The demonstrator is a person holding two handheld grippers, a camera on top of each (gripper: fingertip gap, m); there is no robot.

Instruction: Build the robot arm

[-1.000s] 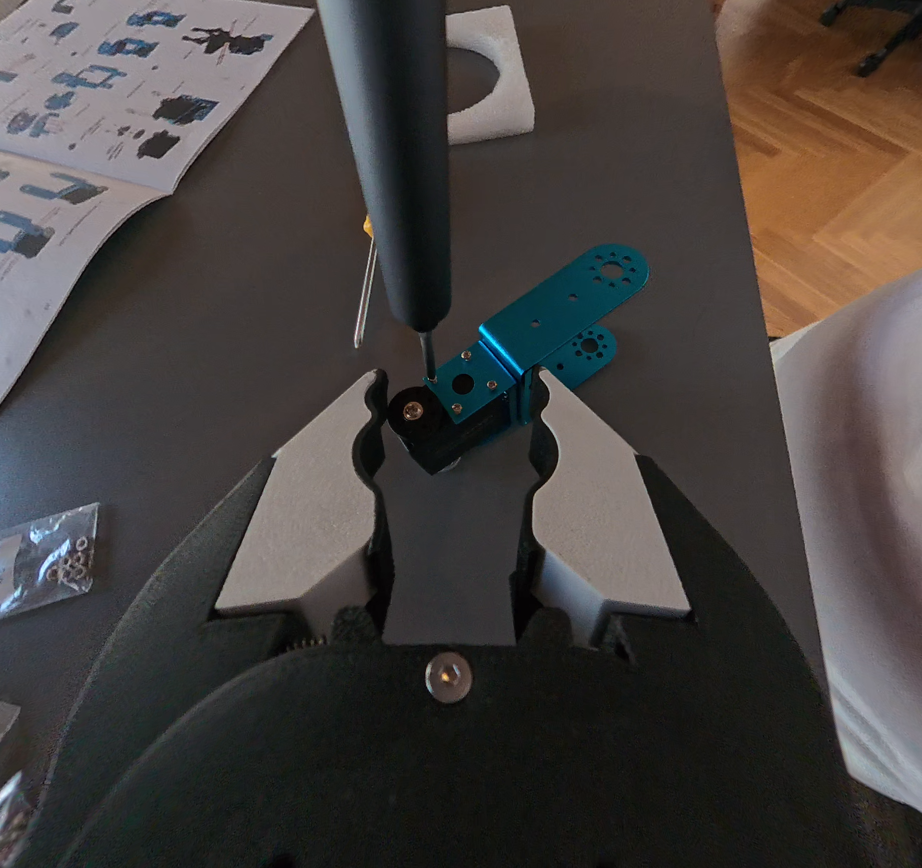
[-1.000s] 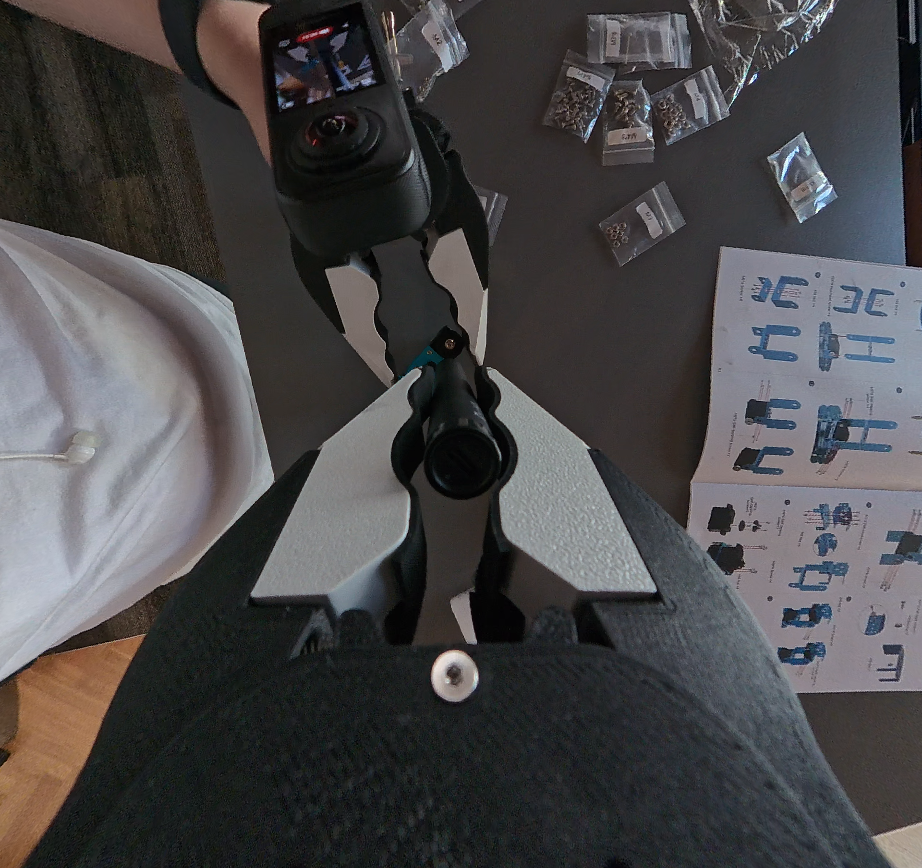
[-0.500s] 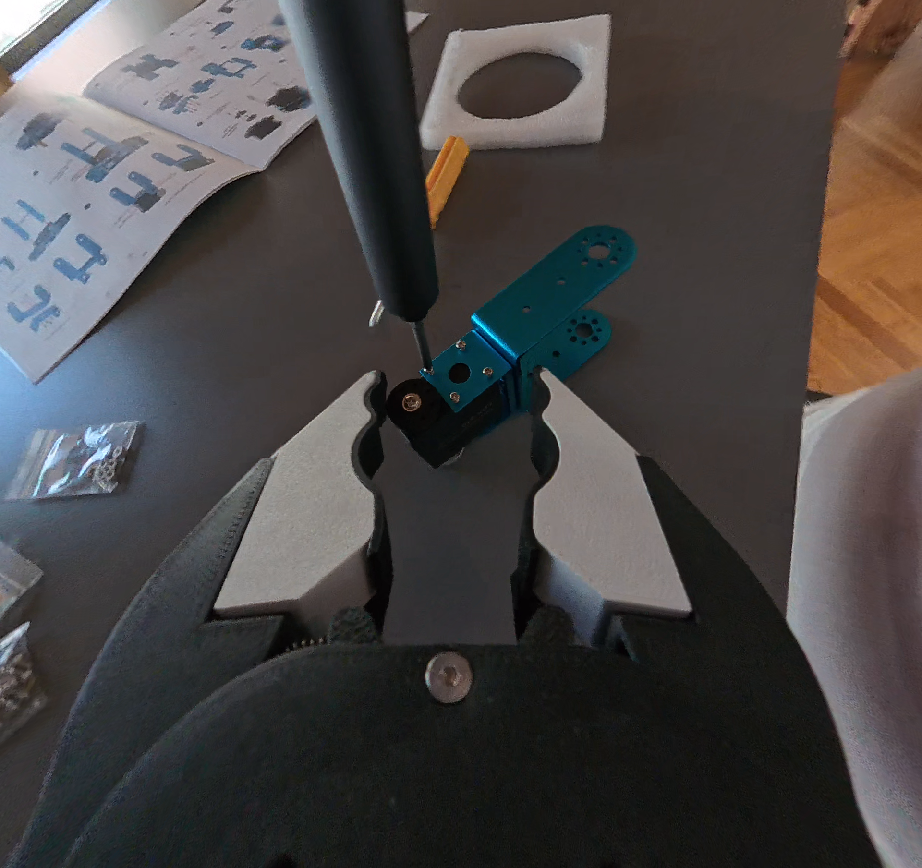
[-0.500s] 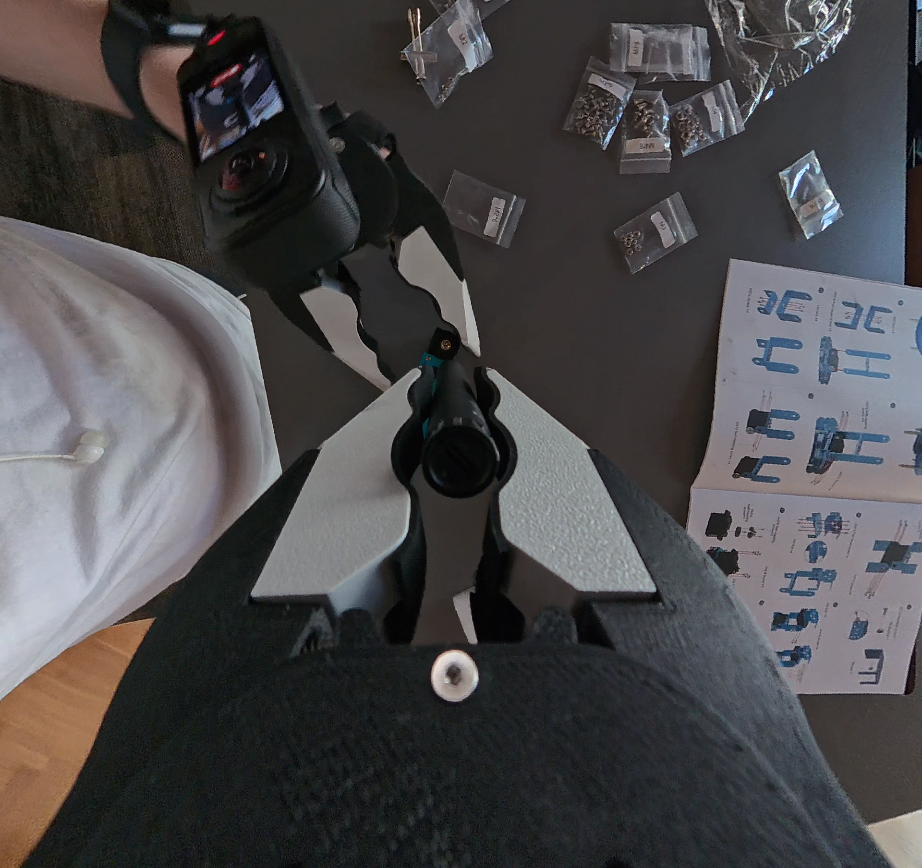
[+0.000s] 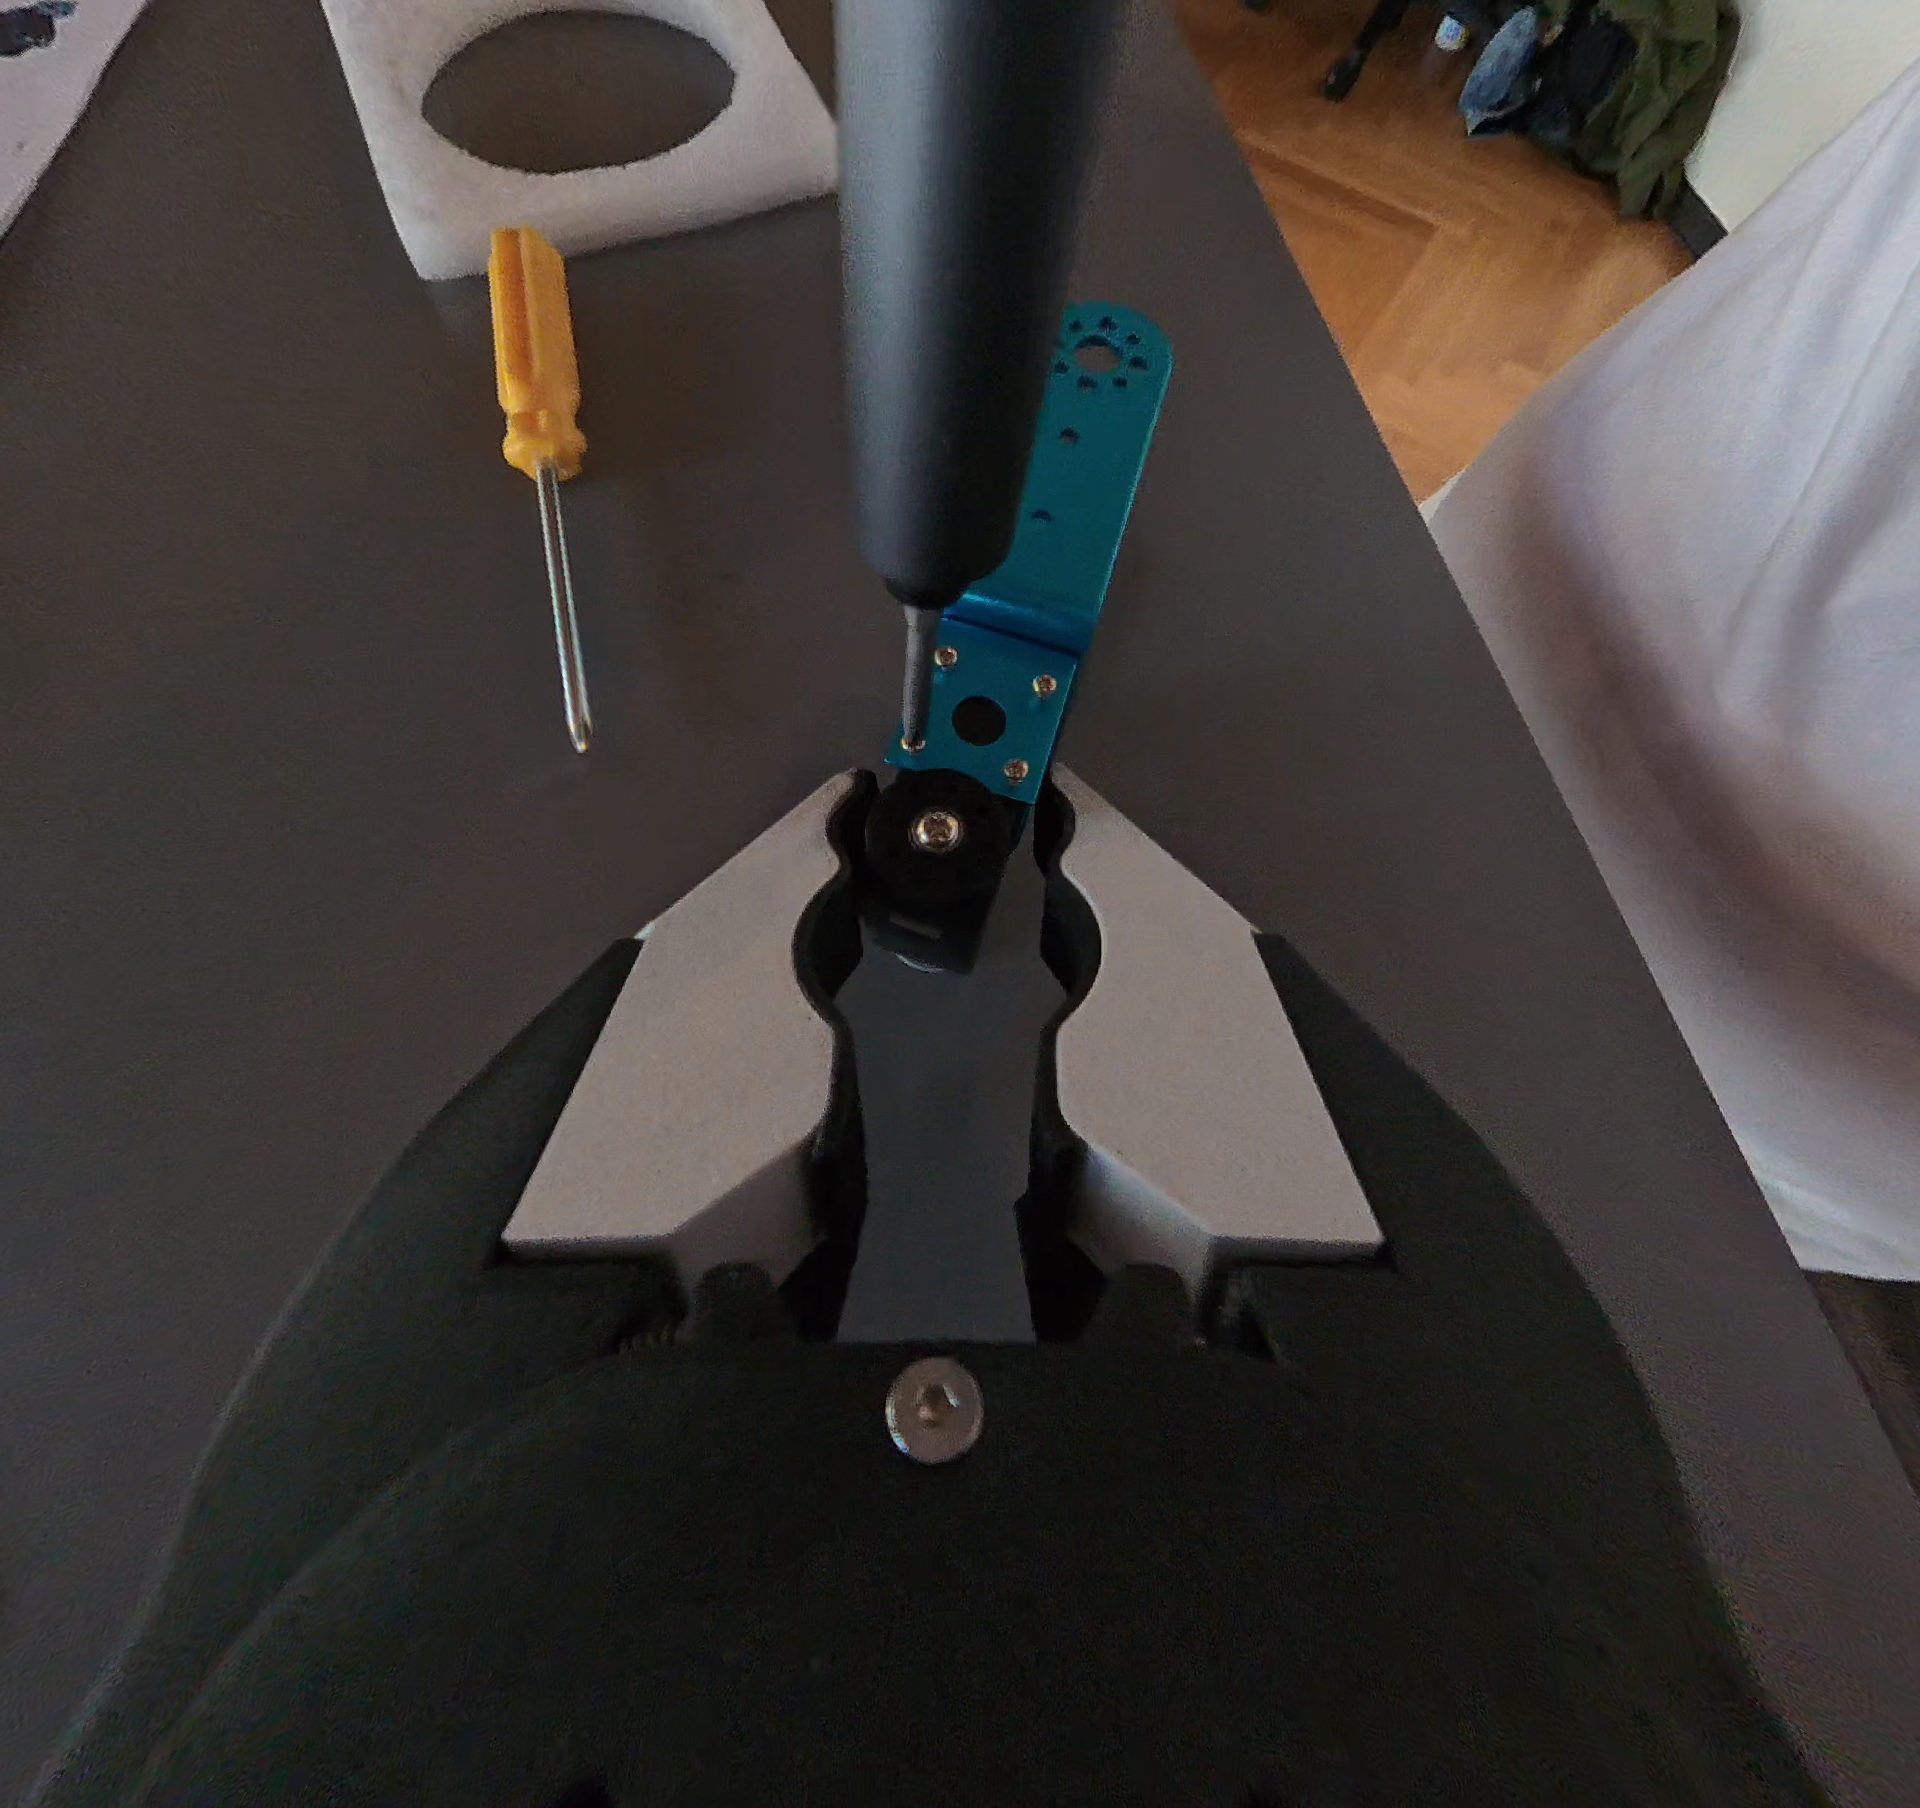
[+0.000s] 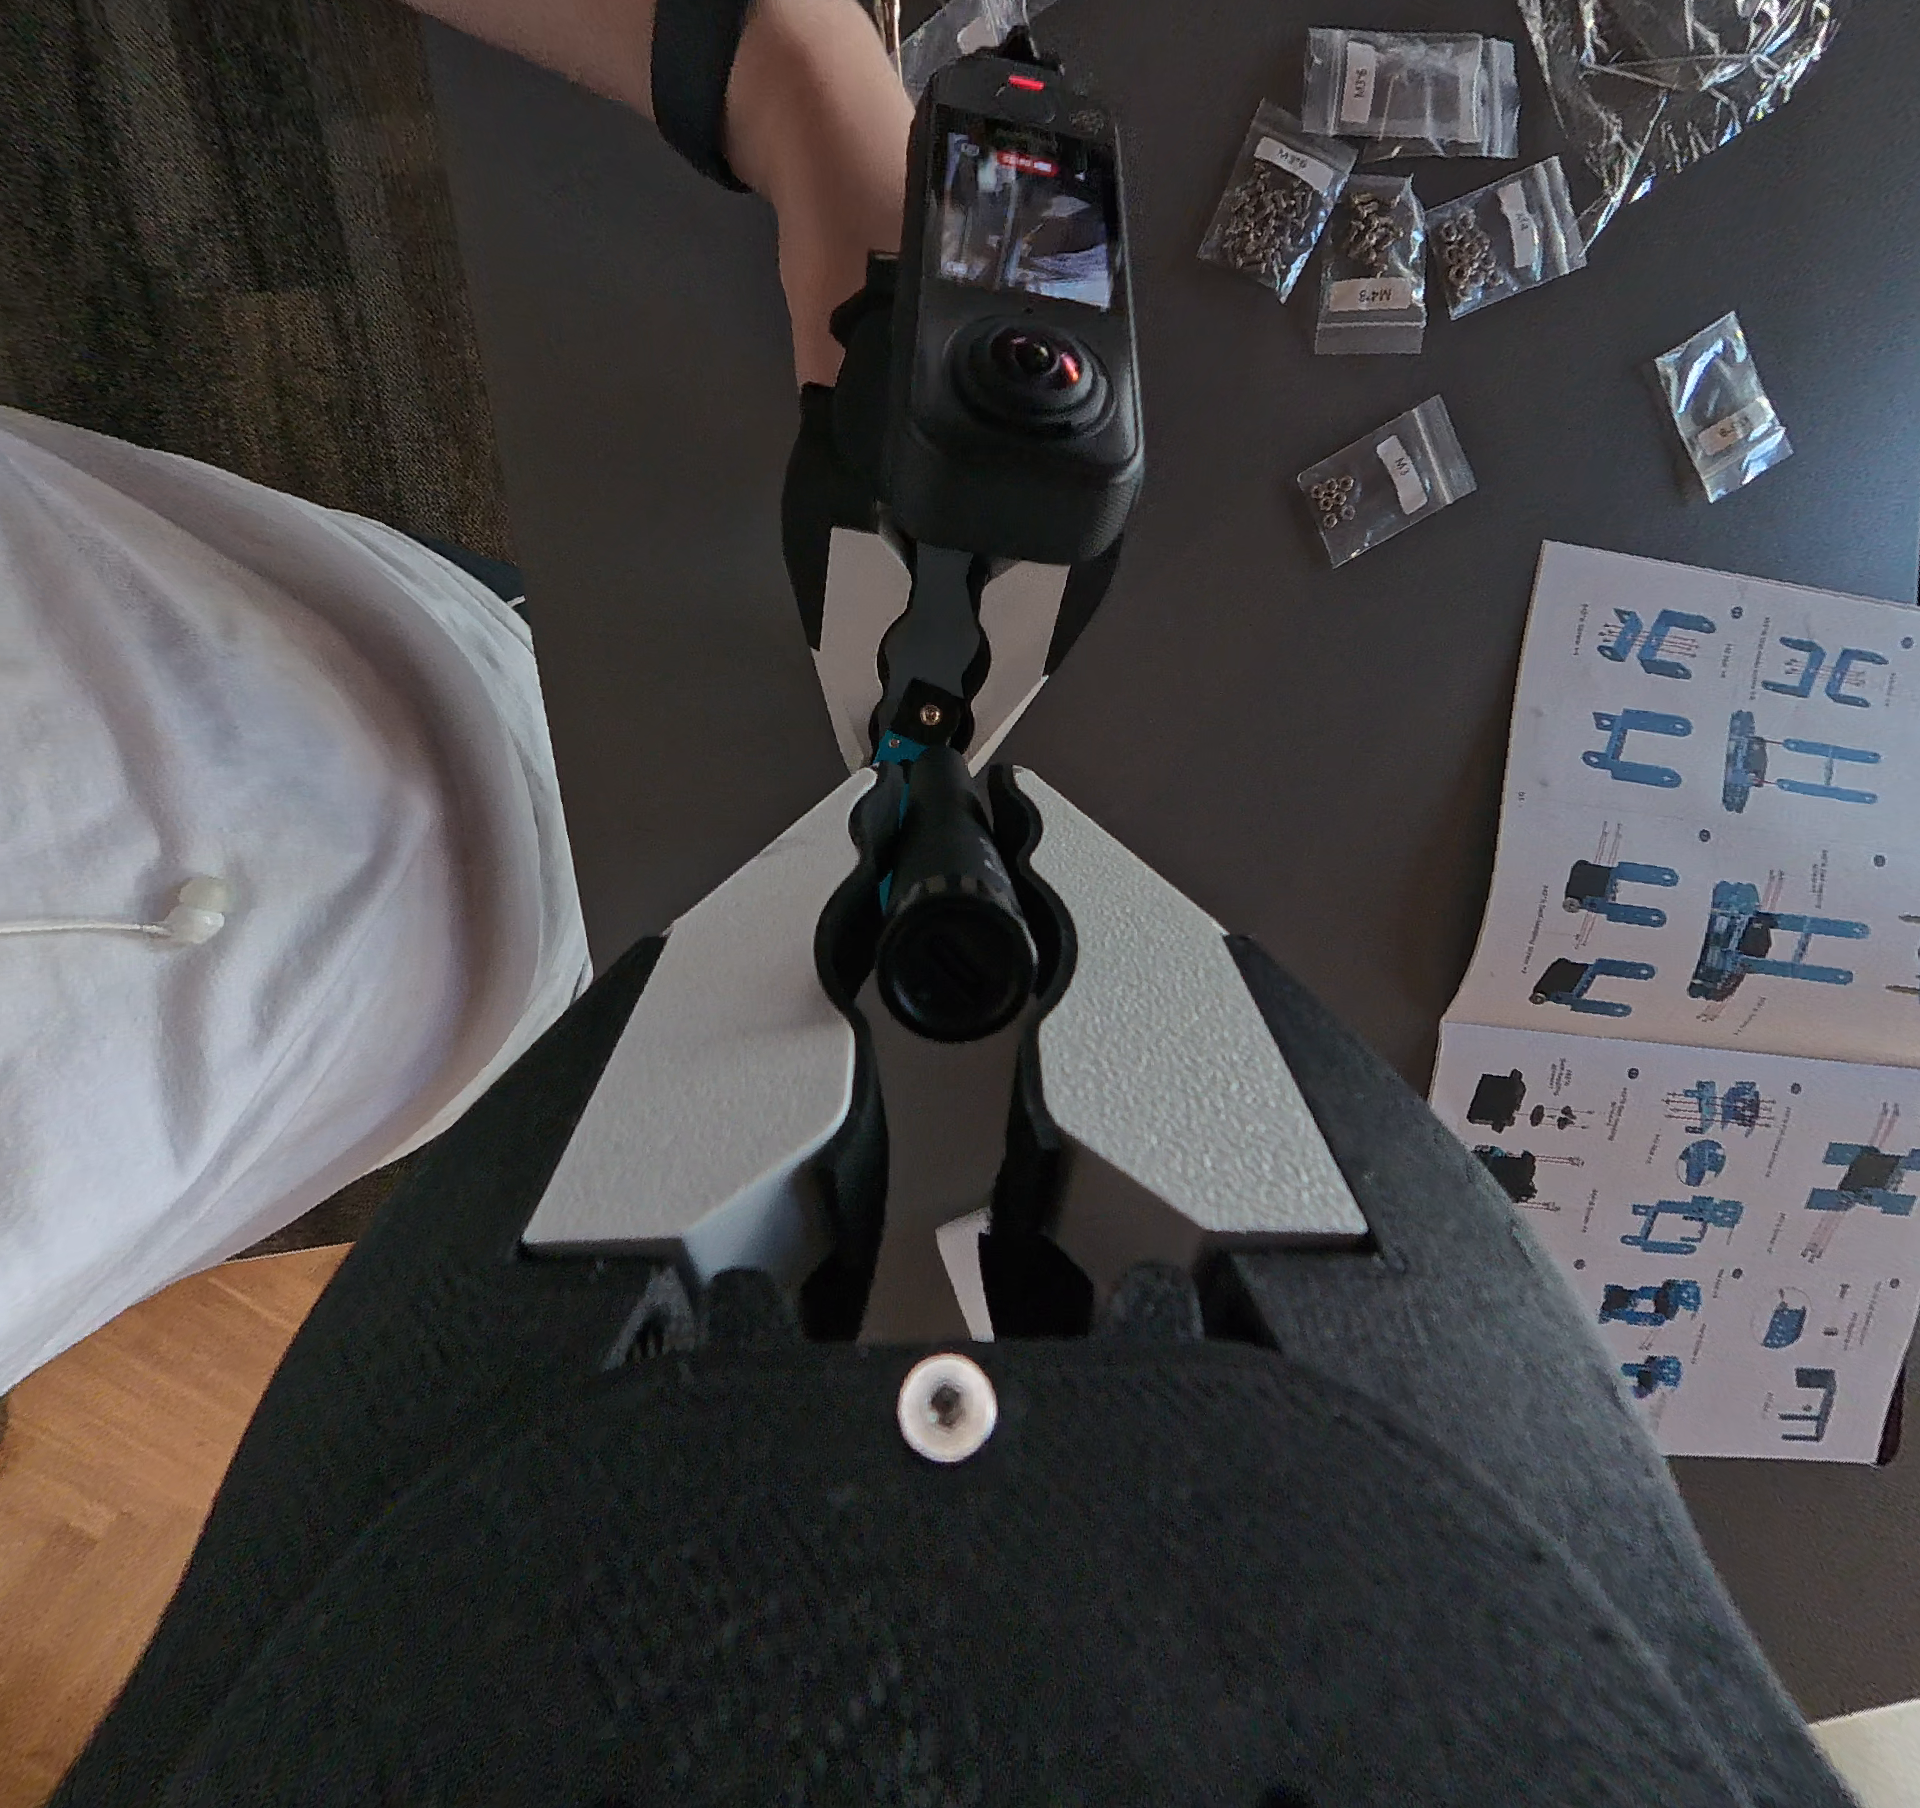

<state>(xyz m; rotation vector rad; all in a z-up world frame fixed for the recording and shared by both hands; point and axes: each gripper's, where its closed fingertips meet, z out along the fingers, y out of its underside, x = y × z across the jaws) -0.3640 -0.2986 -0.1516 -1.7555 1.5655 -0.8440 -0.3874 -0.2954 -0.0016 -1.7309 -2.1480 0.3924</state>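
Observation:
My left gripper (image 5: 943, 787) is shut on a black servo (image 5: 935, 865) that carries a blue metal bracket (image 5: 1049, 574) on the dark table. My right gripper (image 6: 940, 792) is shut on a black electric screwdriver (image 6: 951, 937), held upright over the servo. In the left wrist view the screwdriver (image 5: 961, 220) comes down from above and its bit (image 5: 914, 688) rests on a screw at the near left corner of the bracket's plate. The left gripper with its camera (image 6: 1023, 345) shows in the right wrist view, facing mine.
A yellow-handled screwdriver (image 5: 540, 428) and a white foam square with a round hole (image 5: 571, 85) lie left of the bracket. Several small bags of screws (image 6: 1371, 241), crumpled plastic wrap (image 6: 1683, 23) and an open instruction booklet (image 6: 1714, 1010) lie on the table. The table edge (image 5: 1340, 387) runs close on the right. The tips of one gripper are about 15 centimeters away from the tips of the other.
The left gripper has swung round with the servo, so the bracket now points away instead of up to the right. The screwdriver bit has stayed on the same corner screw.

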